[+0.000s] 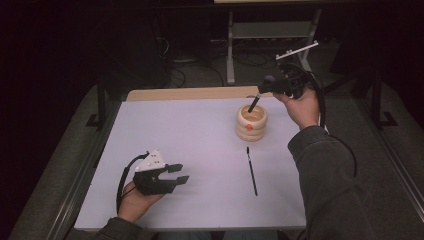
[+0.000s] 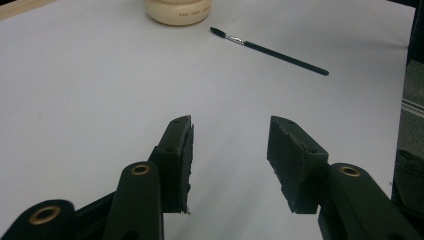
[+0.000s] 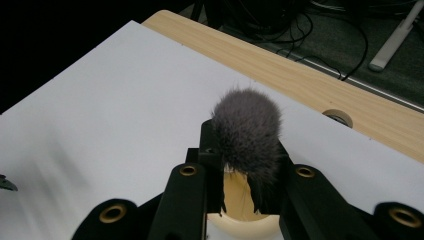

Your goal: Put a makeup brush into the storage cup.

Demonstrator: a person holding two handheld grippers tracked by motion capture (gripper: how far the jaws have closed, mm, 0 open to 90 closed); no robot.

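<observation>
High view first: at the lower left of the white table we see our left gripper held low in the left hand, its jaws spread with nothing between them. From the left gripper view, those jaws stand apart over bare table, and well ahead of them lie the base of the cream holder and the thin black brush, flat on the table with its bristle tip toward the holder.

Moving rightward in the high view, that thin brush lies lengthwise near the table's middle right, just on our side of the cream ringed holder. Above the holder our right gripper is closed on a fluffy brush, which slants down with its lower end inside the holder's mouth. In the right gripper view we see the jaws clamped on that brush, its grey fluffy head standing up above them, and the holder's rim directly below.
</observation>
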